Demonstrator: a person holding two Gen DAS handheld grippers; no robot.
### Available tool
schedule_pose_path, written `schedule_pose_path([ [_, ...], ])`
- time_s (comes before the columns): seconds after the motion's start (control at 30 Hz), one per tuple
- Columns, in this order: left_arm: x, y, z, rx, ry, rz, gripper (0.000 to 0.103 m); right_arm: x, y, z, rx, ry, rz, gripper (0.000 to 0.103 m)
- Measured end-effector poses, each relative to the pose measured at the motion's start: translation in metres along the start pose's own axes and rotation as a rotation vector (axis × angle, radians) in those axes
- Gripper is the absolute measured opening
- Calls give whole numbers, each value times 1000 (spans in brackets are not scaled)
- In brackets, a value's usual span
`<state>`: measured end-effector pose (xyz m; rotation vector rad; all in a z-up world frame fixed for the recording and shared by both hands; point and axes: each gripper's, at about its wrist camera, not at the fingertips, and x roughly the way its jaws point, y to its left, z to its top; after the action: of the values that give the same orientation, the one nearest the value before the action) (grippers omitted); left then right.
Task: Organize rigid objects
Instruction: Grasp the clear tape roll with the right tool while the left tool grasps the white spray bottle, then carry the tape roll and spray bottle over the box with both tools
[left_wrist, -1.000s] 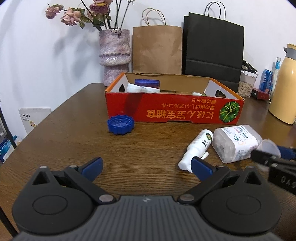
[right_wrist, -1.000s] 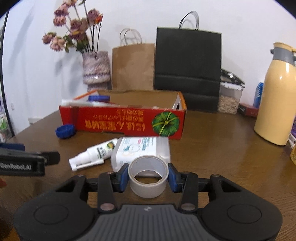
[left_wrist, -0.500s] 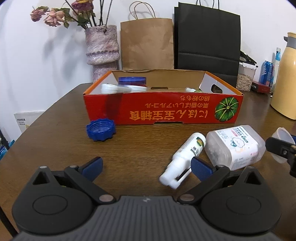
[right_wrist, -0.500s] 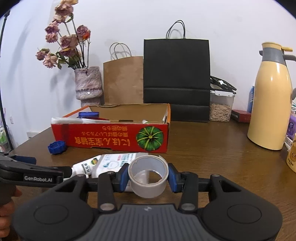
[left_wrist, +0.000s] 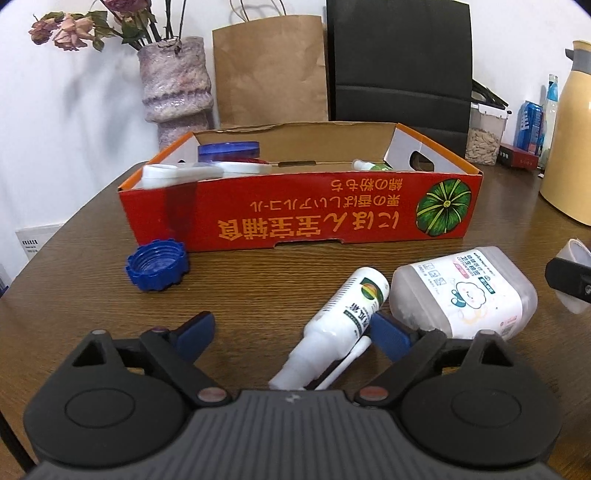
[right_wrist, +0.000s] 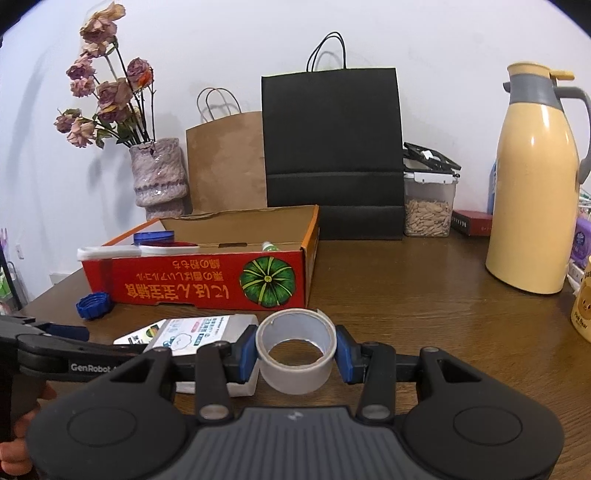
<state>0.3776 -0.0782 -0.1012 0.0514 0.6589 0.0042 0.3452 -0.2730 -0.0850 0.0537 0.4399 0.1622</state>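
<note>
A white spray bottle (left_wrist: 343, 314) lies on the wooden table between the jaws of my left gripper (left_wrist: 291, 332). The jaws are closing; the right pad sits beside the bottle and the left pad is clear of it. My right gripper (right_wrist: 295, 352) is shut on a roll of pale tape (right_wrist: 295, 373), held above the table. A translucent cotton-swab box (left_wrist: 461, 291) lies right of the bottle. A blue cap (left_wrist: 157, 269) rests left of the red cardboard box (left_wrist: 295, 218), which holds a blue-lidded jar and white items.
A vase of dried flowers (left_wrist: 177, 85), a brown paper bag (left_wrist: 269, 70) and a black bag (right_wrist: 332, 147) stand behind the box. A yellow thermos (right_wrist: 532, 192) and a seed container (right_wrist: 428, 206) are at the right. Bare wood lies right of the box.
My left gripper has come forward over the spray bottle, which now lies between its narrowing jaws. My right gripper, still holding the tape, has shifted across the table; the box sits further left in its view.
</note>
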Motion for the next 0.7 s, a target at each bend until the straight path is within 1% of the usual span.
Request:
schedule_pose_path([
  [0.03,1,0,0,0,6,-7,87,1,0,0,0,1,1,42],
  [0.1,5,-2,1,4,21,-15,76,1,1,-1,-4,2,4,42],
  [0.13,6,-2,1,2,24,-26,74,1,2,-1,-7,3,5,42],
  [0.17,6,-2,1,2,24,-35,69,1,2,-1,-9,3,4,42],
  [0.2,6,-2,2,3,22,-45,60,1,2,-2,-10,3,5,42],
  [0.23,6,-3,2,4,20,-58,57,1,2,-2,-10,4,5,42],
  [0.27,6,-3,2,8,16,-71,45,1,2,-3,-9,7,5,42],
  [0.3,5,-4,2,13,12,-82,36,1,3,-3,-10,8,5,42],
  [0.47,4,-4,2,11,9,-98,36,0,6,-4,-22,1,8,42],
  [0.7,-3,3,4,-10,-17,-86,36,-3,7,-5,-31,-23,2,42],
])
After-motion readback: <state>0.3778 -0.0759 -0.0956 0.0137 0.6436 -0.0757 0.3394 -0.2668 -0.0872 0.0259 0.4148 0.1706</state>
